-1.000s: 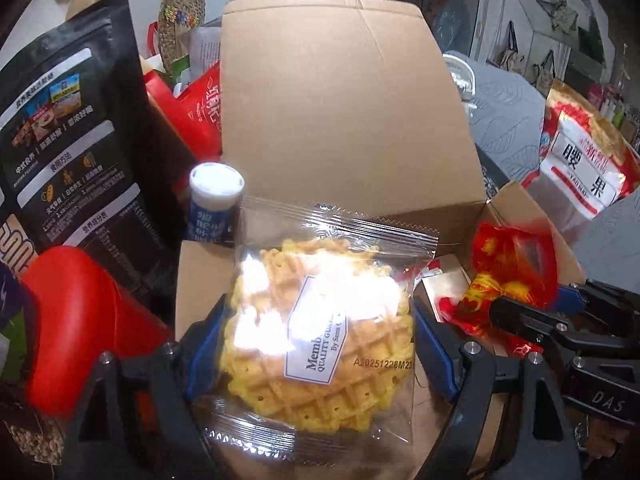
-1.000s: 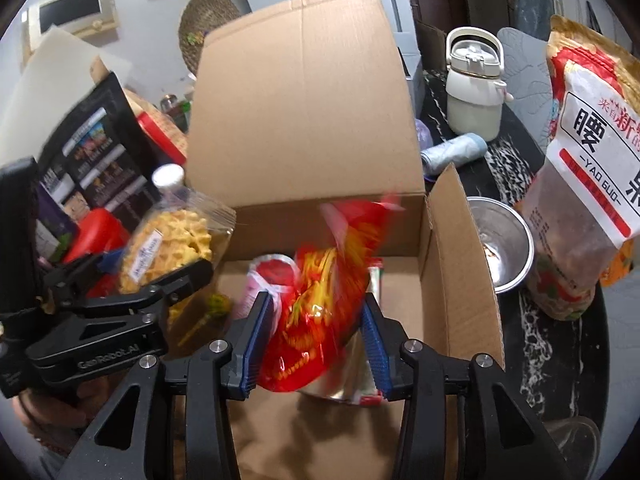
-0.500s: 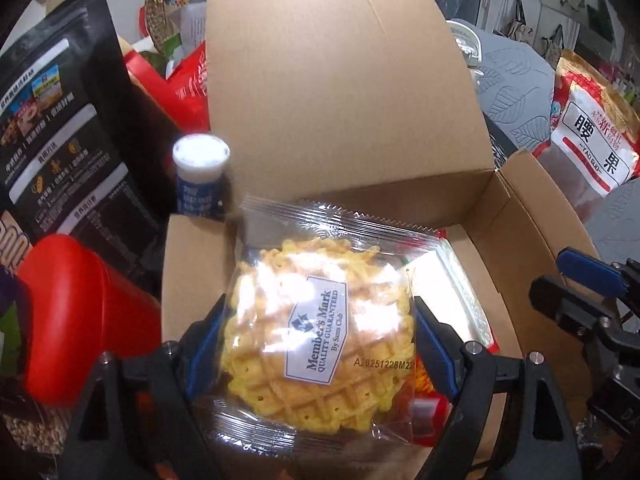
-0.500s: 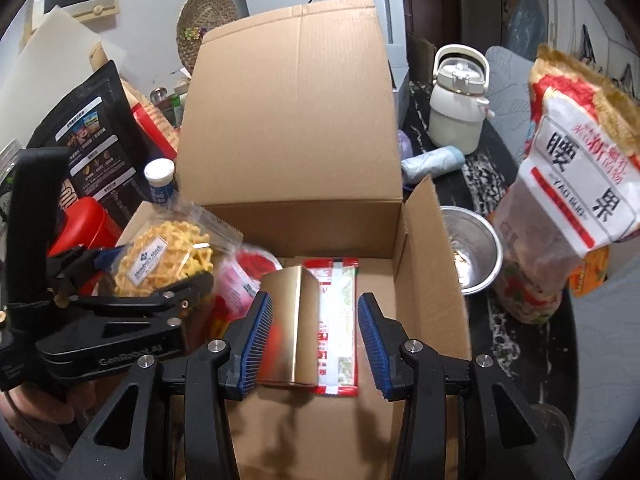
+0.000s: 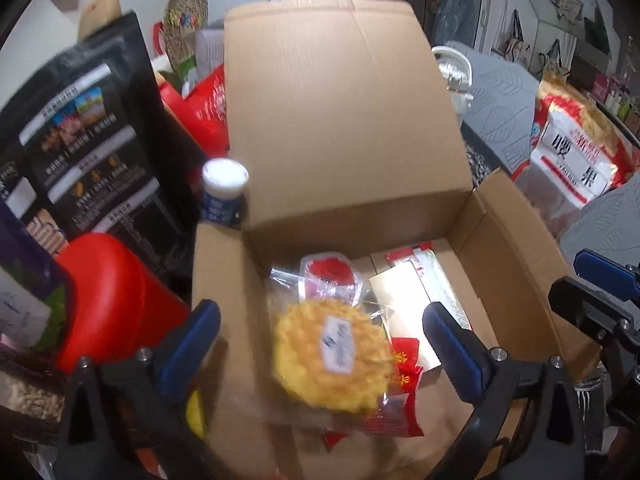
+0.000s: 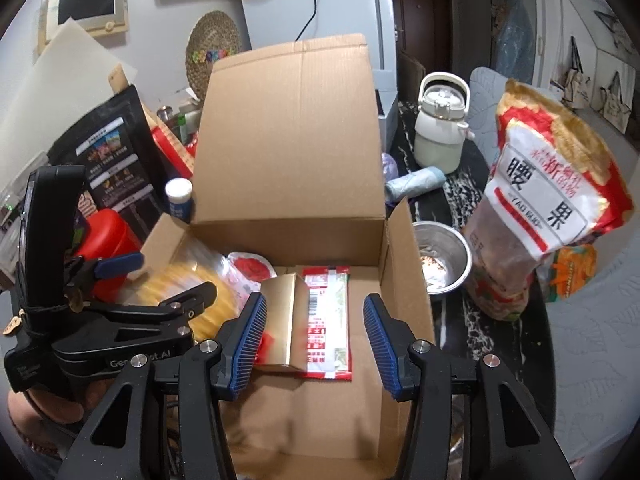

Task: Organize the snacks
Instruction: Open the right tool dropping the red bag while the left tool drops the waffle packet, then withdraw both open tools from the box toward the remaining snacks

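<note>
The left gripper [image 5: 320, 332] is standing with its blue fingers [image 5: 452, 350] spread wide. Its jaws have just been opening, and the waffle packet [image 5: 332, 364] is lying loose between them, blurred and touched by neither pad, dropping onto the other snacks at the near left of the cardboard box [image 5: 344, 120]. The right gripper [image 6: 314, 344] has also just been opening its jaws a little and is hanging empty over the box's middle, with only the gold sachet [image 6: 282, 320] and the red-and-white flat packet [image 6: 326, 320] showing far below on the box floor.

Under the waffle a red wrapper [image 5: 400, 396] is peeking out, and a small red-printed pouch [image 5: 330, 276] is lying just beyond it.

The waffle is looking light and brittle inside a slick, clear film. A hard squeeze across the disc would probably crack it. Taking it again looks safest by the crimped film edge, or with a soft pinch across opposite rims. The flat sachets are thin and lying flush to the cardboard, so an edge is likely the only hold.

Outside the box, a large cashew bag [image 6: 548, 208] is standing to the right and a black pouch [image 6: 108, 156] is standing to the left, both looking bulkier and floppier. I judge these will want a grip near the top seal.
</note>
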`<state>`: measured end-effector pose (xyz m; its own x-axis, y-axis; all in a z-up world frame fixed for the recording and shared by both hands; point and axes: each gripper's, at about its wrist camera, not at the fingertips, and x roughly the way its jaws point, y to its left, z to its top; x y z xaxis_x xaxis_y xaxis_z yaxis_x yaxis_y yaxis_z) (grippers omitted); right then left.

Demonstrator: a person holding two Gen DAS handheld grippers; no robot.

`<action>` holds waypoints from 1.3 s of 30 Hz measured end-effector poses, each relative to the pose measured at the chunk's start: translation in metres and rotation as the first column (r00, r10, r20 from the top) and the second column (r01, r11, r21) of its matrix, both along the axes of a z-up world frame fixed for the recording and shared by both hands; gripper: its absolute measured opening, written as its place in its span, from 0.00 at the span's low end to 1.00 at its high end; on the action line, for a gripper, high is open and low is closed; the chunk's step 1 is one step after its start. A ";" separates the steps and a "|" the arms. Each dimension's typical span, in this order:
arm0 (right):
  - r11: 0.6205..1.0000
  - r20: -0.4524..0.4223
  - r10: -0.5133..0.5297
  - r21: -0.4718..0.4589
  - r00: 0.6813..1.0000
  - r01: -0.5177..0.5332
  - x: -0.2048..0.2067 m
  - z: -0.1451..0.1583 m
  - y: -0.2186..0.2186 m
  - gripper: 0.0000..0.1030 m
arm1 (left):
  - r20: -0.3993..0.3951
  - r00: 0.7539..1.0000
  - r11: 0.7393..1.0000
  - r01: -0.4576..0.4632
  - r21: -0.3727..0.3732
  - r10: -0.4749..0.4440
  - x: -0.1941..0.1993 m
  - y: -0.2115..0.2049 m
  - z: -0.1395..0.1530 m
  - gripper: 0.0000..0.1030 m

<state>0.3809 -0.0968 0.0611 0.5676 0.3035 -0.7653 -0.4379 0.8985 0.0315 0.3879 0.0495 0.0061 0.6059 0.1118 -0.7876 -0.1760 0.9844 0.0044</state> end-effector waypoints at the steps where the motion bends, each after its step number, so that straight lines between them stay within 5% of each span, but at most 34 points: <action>1: 1.000 0.005 -0.002 0.001 1.000 0.002 -0.002 0.003 -0.001 0.49 | 0.004 1.000 1.000 0.000 0.000 0.000 -0.002 -0.001 0.002 1.00; 16: 1.000 0.095 -0.021 0.018 0.995 0.019 -0.042 0.049 -0.011 0.49 | 0.128 0.991 1.000 0.020 0.022 -0.023 -0.066 -0.007 0.067 1.00; 21: 1.000 0.158 -0.021 0.026 0.987 0.017 -0.067 0.069 -0.016 0.58 | 0.176 0.984 1.000 0.014 0.027 -0.019 -0.089 -0.009 0.090 1.00; 39: 0.998 0.285 -0.006 0.061 0.958 -0.012 -0.153 0.115 -0.034 0.63 | 0.330 0.942 0.996 0.046 0.073 -0.067 -0.184 -0.031 0.150 1.00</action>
<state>0.2280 -0.1304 0.1757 0.7586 0.3467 -0.5516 -0.4391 0.8975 -0.0397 0.2037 0.0185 0.1564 0.8384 0.1129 -0.5333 -0.1223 0.9923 0.0177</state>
